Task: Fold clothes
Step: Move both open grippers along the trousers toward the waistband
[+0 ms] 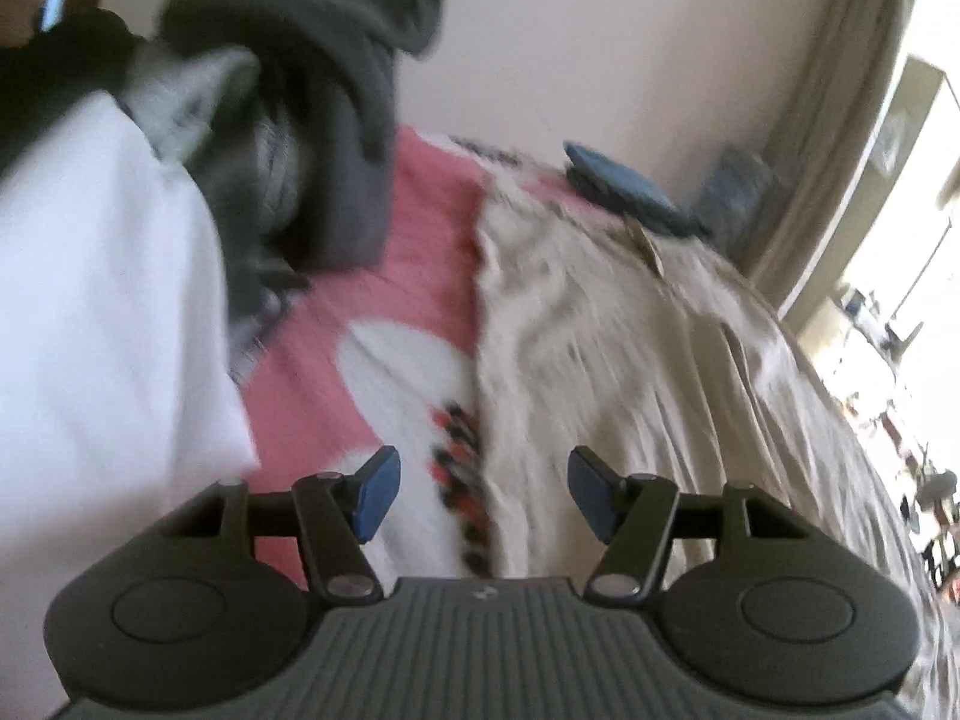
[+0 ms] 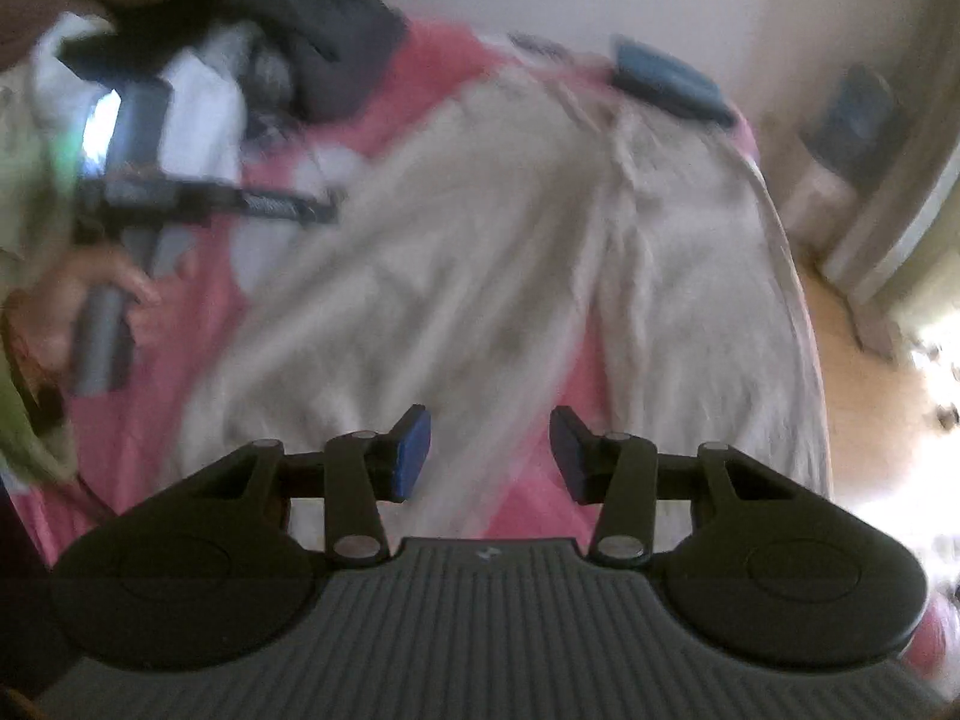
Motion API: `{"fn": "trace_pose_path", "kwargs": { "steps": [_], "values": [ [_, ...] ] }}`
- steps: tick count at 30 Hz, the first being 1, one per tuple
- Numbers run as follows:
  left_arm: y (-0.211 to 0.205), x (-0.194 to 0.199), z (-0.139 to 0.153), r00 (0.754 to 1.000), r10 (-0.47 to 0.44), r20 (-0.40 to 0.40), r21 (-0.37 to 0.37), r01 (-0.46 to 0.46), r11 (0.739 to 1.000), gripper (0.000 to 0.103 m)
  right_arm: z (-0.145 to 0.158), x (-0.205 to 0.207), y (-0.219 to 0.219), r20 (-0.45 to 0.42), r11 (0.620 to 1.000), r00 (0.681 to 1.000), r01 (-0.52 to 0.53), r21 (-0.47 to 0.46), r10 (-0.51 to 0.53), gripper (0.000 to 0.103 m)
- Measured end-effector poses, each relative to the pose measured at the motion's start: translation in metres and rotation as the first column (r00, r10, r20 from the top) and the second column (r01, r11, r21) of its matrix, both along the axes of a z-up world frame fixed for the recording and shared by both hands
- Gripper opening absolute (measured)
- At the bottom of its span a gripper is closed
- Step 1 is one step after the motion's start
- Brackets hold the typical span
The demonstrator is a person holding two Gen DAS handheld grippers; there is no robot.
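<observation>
- On the bed, a pink blanket (image 2: 420, 102) with white patches covers the mattress, and a beige garment (image 2: 480, 228) lies spread across it, wrinkled and mostly flat.
- From the right wrist view, the beige garment reaches from the near edge of the bed up toward a folded blue item (image 2: 666, 81) that lies at the far end, near the wall.
- The right gripper (image 2: 489, 456) hangs above the near part of the beige garment with its jaws wide apart and nothing between the blue pads (image 2: 414, 450).
- The left gripper (image 1: 480, 498) is also spread wide and empty, poised over the seam where the beige garment (image 1: 630, 348) meets the pink blanket (image 1: 432, 240).
- A patterned strip of red, black and white (image 1: 462, 480) runs along that edge, just beyond the left gripper's pads.
- At the left of the bed sits a heap of clothes: a white piece (image 1: 102, 300) nearest, and a dark grey hooded garment (image 1: 336, 90) piled behind it against the wall.
- In the right wrist view, a hand (image 2: 72, 300) grips the handle of the left gripper (image 2: 198, 204), seen from the side above the pink blanket; its jaws cannot be read from this angle.
- A beige curtain (image 1: 840, 90) hangs at the right, beside a bright window.
- Both views are blurred, so fine detail of the fabrics is lost.
</observation>
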State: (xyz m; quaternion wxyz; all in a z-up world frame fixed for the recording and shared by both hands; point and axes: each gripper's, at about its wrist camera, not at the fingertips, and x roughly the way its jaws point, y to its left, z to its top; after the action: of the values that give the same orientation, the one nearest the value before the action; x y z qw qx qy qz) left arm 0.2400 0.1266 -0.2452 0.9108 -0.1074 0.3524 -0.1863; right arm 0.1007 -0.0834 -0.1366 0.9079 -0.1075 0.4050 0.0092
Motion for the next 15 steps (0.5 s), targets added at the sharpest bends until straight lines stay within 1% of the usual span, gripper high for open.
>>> {"fn": "trace_pose_path", "kwargs": {
  "steps": [1, 2, 4, 6, 9, 13, 15],
  "values": [
    [0.003, 0.001, 0.003, 1.0, 0.011, 0.015, -0.002, -0.011, 1.0, 0.063, 0.007, 0.005, 0.002, 0.036, 1.0, 0.999, -0.007, -0.01, 0.008, 0.044],
    [0.005, 0.002, 0.007, 0.999, 0.017, 0.029, 0.002, -0.017, 1.0, 0.063, 0.013, 0.011, 0.0, 0.055, 1.0, 0.998, 0.009, -0.004, -0.009, 0.044],
    [0.005, 0.004, 0.013, 0.999, 0.015, 0.048, 0.009, -0.016, 1.0, 0.063, 0.023, 0.02, -0.005, 0.067, 0.999, 0.997, 0.033, 0.024, -0.035, 0.044],
    [0.002, 0.007, 0.018, 0.999, 0.004, 0.047, 0.014, -0.005, 1.0, 0.064, 0.032, 0.027, -0.005, 0.084, 1.0, 0.996, 0.009, 0.012, -0.01, 0.044],
    [-0.01, 0.009, 0.02, 0.999, -0.027, 0.033, 0.037, 0.025, 0.999, 0.065, 0.042, 0.031, -0.006, 0.141, 1.0, 0.99, -0.021, -0.002, 0.021, 0.044],
    [-0.025, 0.004, 0.015, 0.999, -0.051, -0.006, 0.073, 0.052, 0.996, 0.066, 0.03, 0.037, -0.011, 0.122, 0.999, 0.992, -0.039, 0.038, 0.034, 0.044],
    [-0.033, 0.001, 0.012, 0.998, -0.063, -0.025, 0.091, 0.065, 0.994, 0.069, 0.023, 0.043, -0.014, 0.118, 0.997, 0.992, -0.043, 0.064, 0.035, 0.044]
  ]
}}
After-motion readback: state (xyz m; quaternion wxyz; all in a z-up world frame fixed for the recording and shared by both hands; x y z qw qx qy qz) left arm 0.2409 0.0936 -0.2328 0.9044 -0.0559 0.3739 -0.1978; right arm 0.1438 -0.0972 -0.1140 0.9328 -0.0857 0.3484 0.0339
